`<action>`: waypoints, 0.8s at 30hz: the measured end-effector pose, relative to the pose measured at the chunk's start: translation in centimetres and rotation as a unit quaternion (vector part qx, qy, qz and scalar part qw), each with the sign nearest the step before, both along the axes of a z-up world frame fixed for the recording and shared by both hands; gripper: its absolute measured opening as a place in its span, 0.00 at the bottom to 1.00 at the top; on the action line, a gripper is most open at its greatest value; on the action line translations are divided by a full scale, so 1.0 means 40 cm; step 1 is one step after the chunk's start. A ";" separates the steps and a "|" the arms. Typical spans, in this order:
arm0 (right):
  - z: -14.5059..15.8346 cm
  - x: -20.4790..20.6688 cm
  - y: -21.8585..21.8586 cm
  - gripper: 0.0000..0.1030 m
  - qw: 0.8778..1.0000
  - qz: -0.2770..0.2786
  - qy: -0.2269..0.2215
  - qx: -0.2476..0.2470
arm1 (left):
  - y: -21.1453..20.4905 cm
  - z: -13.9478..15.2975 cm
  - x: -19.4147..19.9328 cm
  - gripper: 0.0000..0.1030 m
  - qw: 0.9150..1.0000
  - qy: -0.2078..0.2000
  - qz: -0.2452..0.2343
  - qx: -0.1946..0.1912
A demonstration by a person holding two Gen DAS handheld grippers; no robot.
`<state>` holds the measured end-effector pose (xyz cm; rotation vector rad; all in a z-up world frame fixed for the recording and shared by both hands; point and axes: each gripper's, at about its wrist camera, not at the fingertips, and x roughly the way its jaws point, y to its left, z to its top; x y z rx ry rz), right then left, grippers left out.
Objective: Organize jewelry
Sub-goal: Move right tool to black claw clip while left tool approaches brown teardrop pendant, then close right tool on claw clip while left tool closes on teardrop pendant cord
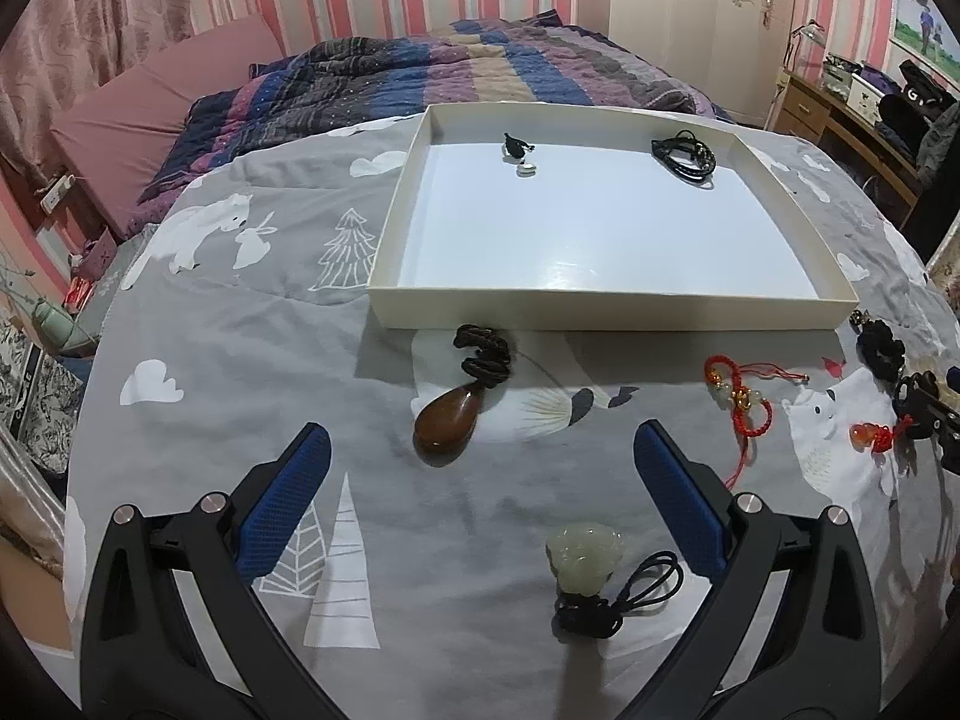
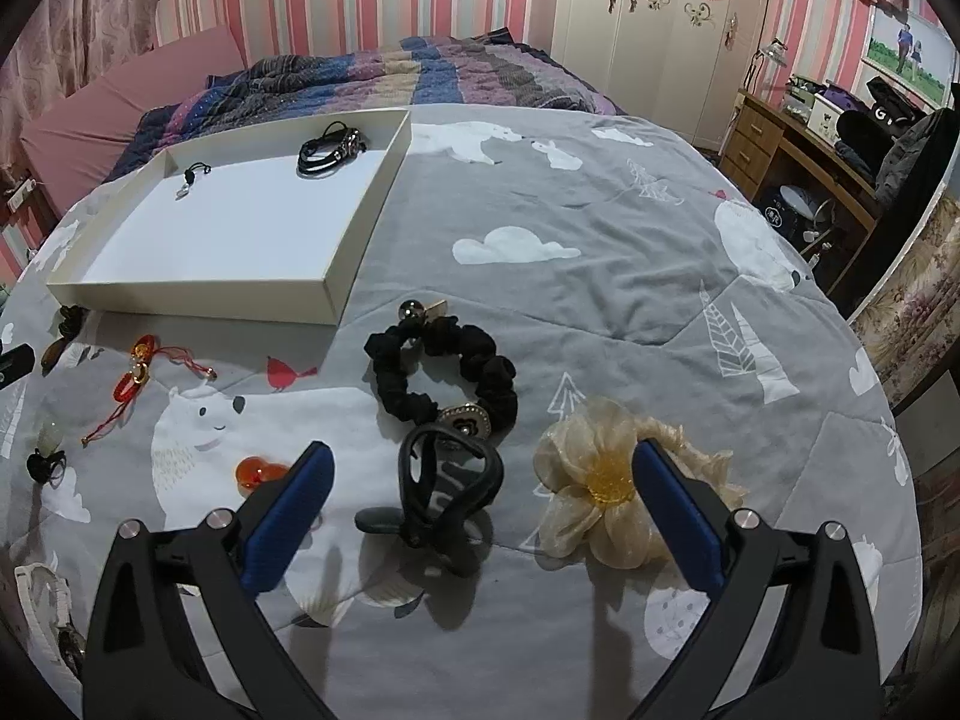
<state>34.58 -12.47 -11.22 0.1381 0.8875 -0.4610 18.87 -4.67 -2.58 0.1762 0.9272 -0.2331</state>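
The left gripper [image 1: 480, 450] is wide open and holds nothing — a brown stone pendant [image 1: 443, 423] lies on the gray blanket [image 1: 240, 360] just past it, near the white tray [image 1: 600, 309]. The right gripper [image 2: 483, 468] is wide open too, over a black cord [image 2: 450, 480], beside a cream flower [image 2: 591, 483].

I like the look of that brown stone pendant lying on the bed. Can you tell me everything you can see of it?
The brown pendant is a smooth, glossy teardrop, like polished stone, dark reddish-brown. A braided dark brown cord leaves its narrow end and lies bunched in loops. It rests flat on the grey printed bedspread, just in front of the white tray, outside it. The cord reaches close to the tray's front wall. Nothing grips it.
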 end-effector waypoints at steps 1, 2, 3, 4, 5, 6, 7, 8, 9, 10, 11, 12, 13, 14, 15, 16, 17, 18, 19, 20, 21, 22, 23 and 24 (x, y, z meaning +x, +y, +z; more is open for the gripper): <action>0.001 0.000 0.002 0.96 1.000 0.002 -0.001 0.000 | -0.002 -0.001 0.001 0.97 1.000 0.000 0.000 0.002; 0.002 0.000 0.003 0.96 1.000 0.002 -0.002 -0.001 | -0.005 -0.002 0.006 0.97 1.000 0.000 0.000 0.006; 0.003 0.000 0.005 0.96 1.000 0.003 -0.002 -0.002 | -0.008 -0.003 0.009 0.97 1.000 0.000 -0.001 0.007; 0.003 0.002 0.007 0.96 1.000 0.005 -0.002 -0.004 | -0.013 -0.003 0.015 0.97 1.000 0.001 -0.001 0.008; 0.003 0.003 0.009 0.96 1.000 0.007 -0.001 -0.006 | -0.016 -0.004 0.020 0.97 1.000 0.000 -0.003 0.008; 0.000 0.005 0.010 0.95 1.000 0.008 0.001 -0.006 | -0.018 -0.005 0.025 0.97 1.000 -0.001 -0.004 0.009; -0.002 0.005 0.011 0.93 1.000 0.009 0.002 -0.006 | -0.019 -0.006 0.030 0.97 1.000 -0.003 -0.004 0.011; -0.005 0.007 0.011 0.92 1.000 0.010 0.004 -0.004 | -0.022 -0.007 0.038 0.97 1.000 -0.005 -0.004 0.013; -0.009 0.008 0.010 0.90 1.000 0.011 0.006 -0.001 | -0.024 -0.010 0.046 0.97 1.000 -0.007 -0.002 0.015; -0.014 0.010 0.008 0.88 1.000 0.011 0.009 0.002 | -0.024 -0.014 0.054 0.97 1.000 -0.005 -0.003 0.013; -0.018 0.011 0.007 0.86 1.000 0.011 0.010 0.004 | -0.025 -0.018 0.061 0.97 1.000 -0.001 -0.005 0.010; -0.024 0.012 0.006 0.83 1.000 0.011 0.014 0.007 | -0.026 -0.025 0.071 0.97 1.000 0.004 -0.009 0.006; -0.029 0.014 0.004 0.81 1.000 0.011 0.016 0.011 | -0.027 -0.030 0.077 0.97 1.000 0.006 -0.009 0.005; -0.035 0.015 0.002 0.79 1.000 0.010 0.019 0.015 | -0.028 -0.036 0.086 0.96 1.000 0.008 -0.010 0.006; -0.039 0.016 0.000 0.76 1.000 0.009 0.021 0.017 | -0.030 -0.043 0.094 0.95 1.000 0.010 -0.010 0.009; -0.043 0.017 -0.002 0.75 0.999 0.009 0.023 0.020 | -0.031 -0.048 0.101 0.90 1.000 0.012 -0.010 0.009; -0.045 0.017 -0.003 0.75 0.999 0.011 0.023 0.022 | -0.030 -0.055 0.112 0.88 1.000 0.018 -0.011 0.008; -0.046 0.018 -0.003 0.73 0.999 0.011 0.023 0.024 | -0.029 -0.060 0.118 0.81 1.000 0.024 -0.011 0.005; -0.047 0.018 -0.003 0.71 0.999 0.013 0.023 0.028 | -0.028 -0.067 0.126 0.75 0.999 0.030 -0.011 0.000; -0.048 0.020 -0.002 0.69 0.999 0.015 0.023 0.032 | -0.027 -0.076 0.135 0.72 0.999 0.040 -0.013 -0.005; -0.050 0.021 -0.002 0.65 0.999 0.017 0.023 0.036 | -0.027 -0.082 0.140 0.66 0.999 0.046 -0.013 -0.007; -0.052 0.022 0.000 0.62 0.999 0.019 0.024 0.043 | -0.026 -0.088 0.145 0.62 0.999 0.050 -0.013 -0.007; -0.054 0.023 0.001 0.60 0.998 0.021 0.025 0.046 | -0.026 -0.093 0.150 0.62 0.998 0.053 -0.013 -0.007; -0.056 0.024 0.004 0.58 0.998 0.023 0.026 0.047 | -0.027 -0.095 0.152 0.62 0.999 0.050 -0.014 -0.007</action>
